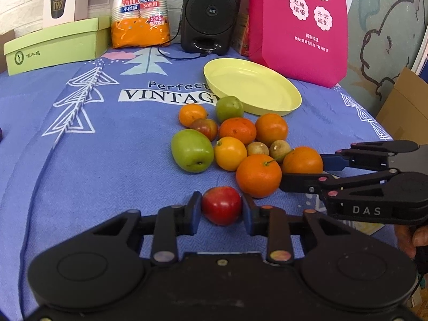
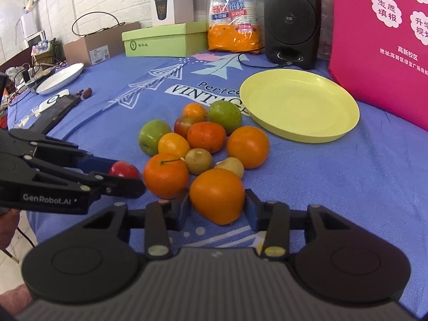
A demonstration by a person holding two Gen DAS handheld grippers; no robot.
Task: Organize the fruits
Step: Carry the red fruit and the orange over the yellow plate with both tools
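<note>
A pile of several fruits lies on the blue cloth [image 1: 107, 147]: oranges [image 1: 259, 175], green fruits [image 1: 192, 151] and small brownish ones [image 1: 279, 149]. Behind the pile stands an empty yellow plate [image 1: 267, 85] [image 2: 299, 101]. My left gripper [image 1: 221, 200] [image 2: 125, 174] is shut on a red fruit [image 1: 221, 205] [image 2: 123, 169] at the pile's near edge, which still rests on the cloth. My right gripper [image 2: 217, 198] [image 1: 305, 169] is shut on the nearest orange [image 2: 217, 195] [image 1: 302, 160], one pad against each side.
A black speaker [image 1: 210, 13], a pink bag [image 1: 297, 24], a pack of paper cups [image 1: 140, 10] and a green box [image 1: 56, 45] line the back. A white plate [image 2: 60, 77] and a dark flat object [image 2: 57, 109] lie at the far left. A hand [image 1: 412, 238] holds the right gripper.
</note>
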